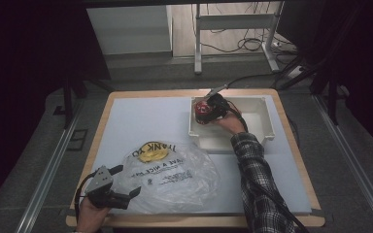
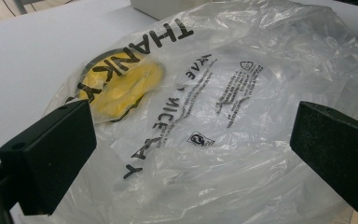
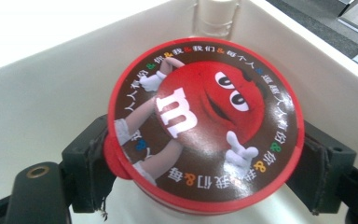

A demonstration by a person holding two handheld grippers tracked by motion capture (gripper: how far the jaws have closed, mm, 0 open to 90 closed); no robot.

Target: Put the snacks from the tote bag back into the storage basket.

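Left hand-held gripper [image 1: 126, 182]: I hold it at the near left corner of the table [image 1: 126, 121], jaws spread wide and released, nothing between them; they point at the plastic bag.
Plastic bag [image 1: 175, 177]: one, clear and crumpled, lying flat on the near half of the table just past my left jaws; black printing on it, and one yellow round thing [image 2: 121, 86] showing through its far left part.
Sleeve [image 1: 257, 179]: my right arm, in a checked sleeve, reaches from the near edge past the right side of the bag to the box.
Box [image 1: 267, 124]: one, white and open-topped, at the far right of the table, well apart from the bag.
Right hand-held gripper [image 1: 205, 112]: inside the left end of the box; its jaws sit on either side of the jar and the pads touch the lid rim, so I am grasping the jar.
Jar [image 3: 205, 123]: one, with a red-rimmed round lid bearing a red cartoon candy figure, standing in the box near its left wall.
In the way: the box walls hem the jar in closely.
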